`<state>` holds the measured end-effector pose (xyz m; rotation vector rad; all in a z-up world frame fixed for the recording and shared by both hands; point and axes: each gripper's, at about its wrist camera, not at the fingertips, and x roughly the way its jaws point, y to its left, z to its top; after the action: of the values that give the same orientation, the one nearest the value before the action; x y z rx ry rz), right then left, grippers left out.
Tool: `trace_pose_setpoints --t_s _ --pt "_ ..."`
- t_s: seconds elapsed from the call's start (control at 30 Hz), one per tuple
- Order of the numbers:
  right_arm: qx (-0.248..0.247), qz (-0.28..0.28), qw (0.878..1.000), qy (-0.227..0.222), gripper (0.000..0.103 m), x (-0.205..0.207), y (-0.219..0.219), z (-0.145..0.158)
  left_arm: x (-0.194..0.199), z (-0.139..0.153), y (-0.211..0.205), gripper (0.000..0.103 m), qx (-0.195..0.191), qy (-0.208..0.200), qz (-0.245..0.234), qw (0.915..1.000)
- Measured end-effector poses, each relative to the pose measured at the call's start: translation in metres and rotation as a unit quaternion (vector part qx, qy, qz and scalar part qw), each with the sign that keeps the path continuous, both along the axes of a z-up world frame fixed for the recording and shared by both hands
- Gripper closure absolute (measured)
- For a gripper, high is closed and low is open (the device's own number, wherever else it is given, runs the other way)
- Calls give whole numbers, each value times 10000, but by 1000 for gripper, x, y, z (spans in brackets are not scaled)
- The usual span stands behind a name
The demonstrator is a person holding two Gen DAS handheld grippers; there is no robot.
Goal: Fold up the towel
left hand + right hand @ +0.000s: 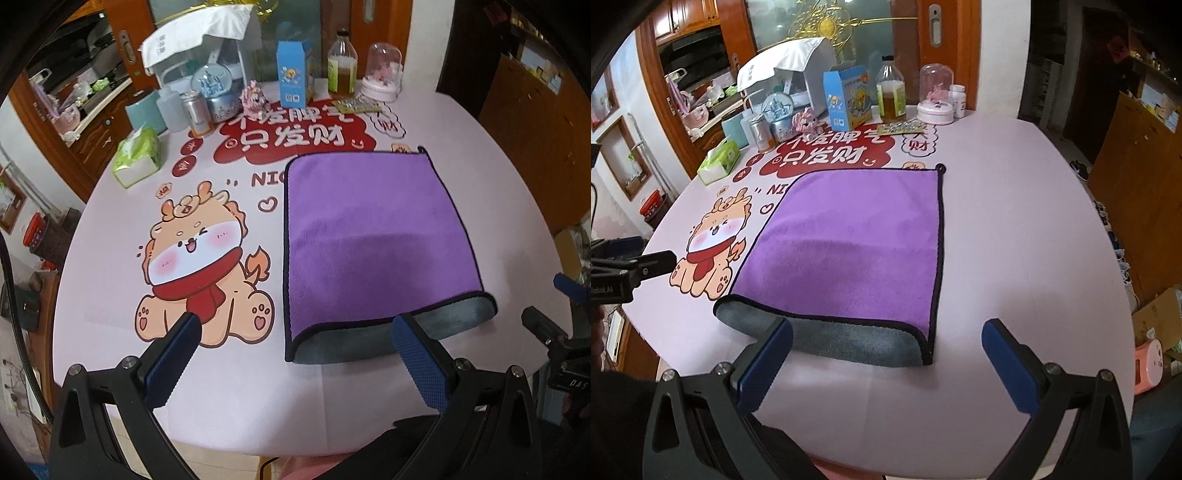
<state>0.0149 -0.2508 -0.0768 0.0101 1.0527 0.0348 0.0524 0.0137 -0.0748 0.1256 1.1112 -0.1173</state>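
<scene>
A purple towel [373, 236] with black trim lies folded on the pink table, its grey underside showing along the near edge [369, 339]. It also shows in the right wrist view [849, 251], with the grey strip at the near edge [857, 343]. My left gripper [297, 328] is open and empty, just short of the towel's near left corner. My right gripper [886, 332] is open and empty, just short of the near right corner. Part of the right gripper [554, 339] shows at the right of the left wrist view, and the left gripper [631, 269] shows at the left of the right wrist view.
The table cover [110, 258] has a cartoon dragon [207, 266] left of the towel. Along the far edge stand a tissue pack [136, 158], a can [197, 114], a snow globe [216, 88], a blue box [295, 77], a bottle [341, 62] and a glass dome [384, 70].
</scene>
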Motion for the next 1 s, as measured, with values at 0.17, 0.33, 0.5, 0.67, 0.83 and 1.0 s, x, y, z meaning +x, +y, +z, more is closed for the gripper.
trace_pose_setpoints --t_s 0.17,0.33,0.5,0.67,0.83,1.0 --pt "33 162 9998 54 2 7 -4 -17 11 -23 -2 1 120 237 -216 9994" --pt "-19 278 9994 201 5 12 -7 -36 23 -43 -3 1 84 510 -429 9977" --pt "-105 430 9980 445 8 16 -7 -55 30 -63 -5 1 155 712 -757 9945" --pt "-68 516 9964 671 14 18 -10 -73 35 -87 -5 1 199 972 -943 9906" --pt "41 489 9958 777 18 22 -16 -86 38 -108 -3 1 181 1160 -1010 9879" --pt "229 421 9945 935 29 28 -24 -98 43 -121 2 1 -16 1314 -994 9863"
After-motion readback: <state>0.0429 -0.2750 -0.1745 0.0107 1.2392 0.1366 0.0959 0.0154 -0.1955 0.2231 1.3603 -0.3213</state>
